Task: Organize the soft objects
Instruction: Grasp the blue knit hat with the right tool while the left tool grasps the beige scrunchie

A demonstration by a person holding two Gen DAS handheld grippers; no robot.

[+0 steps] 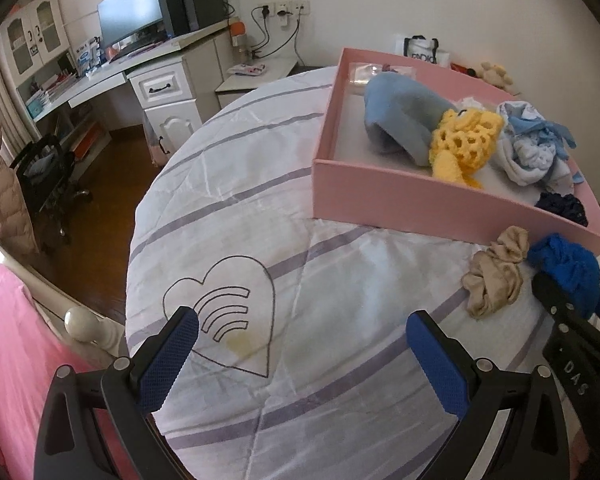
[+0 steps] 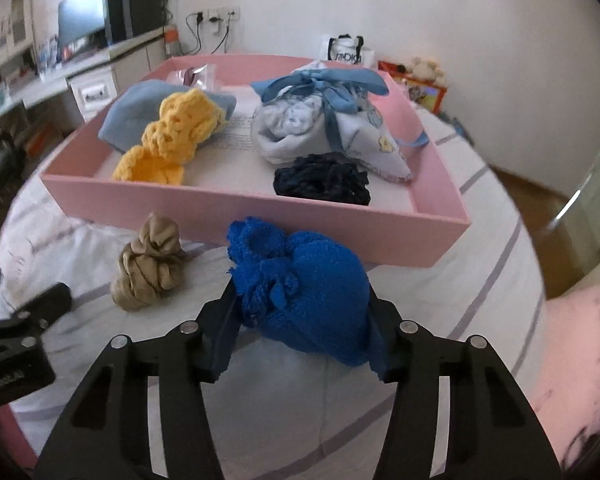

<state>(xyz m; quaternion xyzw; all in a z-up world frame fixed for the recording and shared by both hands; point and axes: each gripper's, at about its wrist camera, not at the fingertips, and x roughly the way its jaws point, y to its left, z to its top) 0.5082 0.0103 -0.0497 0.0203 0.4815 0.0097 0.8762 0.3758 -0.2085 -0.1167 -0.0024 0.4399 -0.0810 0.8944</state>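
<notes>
A pink tray [image 2: 236, 208] [image 1: 400, 196] lies on the bed. In it lie a light blue fleece piece [image 2: 132, 112] [image 1: 400, 116], a yellow crochet piece [image 2: 168, 140] [image 1: 464, 136], a pale blue bundle with ribbons [image 2: 320, 120] [image 1: 532, 148] and a dark navy scrunchie [image 2: 324, 180] [image 1: 564, 206]. My right gripper [image 2: 300, 300] is shut on a bright blue fuzzy cloth [image 2: 300, 280] [image 1: 568, 268], just in front of the tray. A beige knotted cloth [image 2: 152, 264] [image 1: 496, 276] lies on the sheet to its left. My left gripper [image 1: 300, 344] is open and empty over the sheet.
The bed has a white sheet with purple stripes and a heart print [image 1: 228, 312]. A desk with a monitor [image 1: 132, 12] and a chair [image 1: 48, 176] stand at the far left. A bag [image 2: 346, 50] and a plush toy [image 2: 424, 68] sit behind the tray.
</notes>
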